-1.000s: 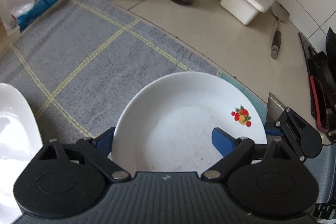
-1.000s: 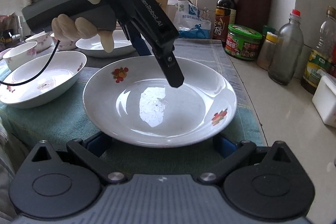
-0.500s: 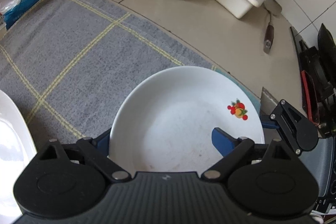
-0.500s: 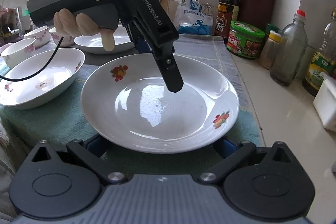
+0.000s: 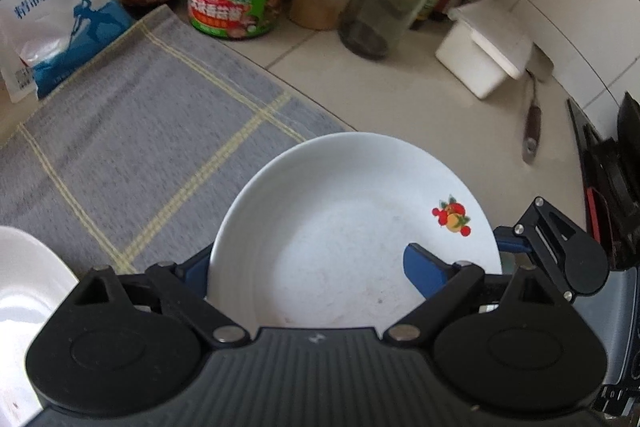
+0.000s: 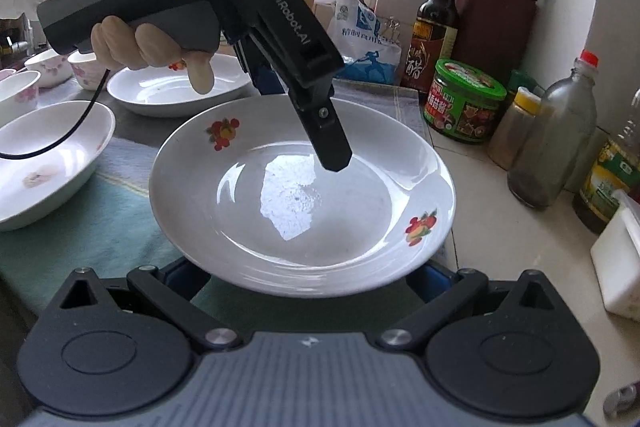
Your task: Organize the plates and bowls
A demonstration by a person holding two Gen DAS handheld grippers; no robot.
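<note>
I hold the fruit-print plate (image 6: 304, 195) in my left gripper (image 5: 312, 267), which pinches its rim: 1 blue pad lies on the inner face of the dish and the other sits under the rim on the far side, so the grip is at the plate's edge, not its middle. Seen from my right wrist, the plate rides slightly tilted above the green-and-grey towel (image 6: 92, 219), with the left tool reaching down into it from the upper left.

My right gripper (image 6: 308, 275) has its fingers spread wide, 1 to each side below the plate's near rim, and I cannot tell whether they touch it. That rim lies straight ahead of those fingers and just above them.

The other 2 white dishes, a shallow bowl (image 6: 48, 163) to my left and a second plate (image 6: 176, 91) behind, sit on the counter well left of the held one. I judge the move turns on carrying leftward, the left hand being nearer.
</note>
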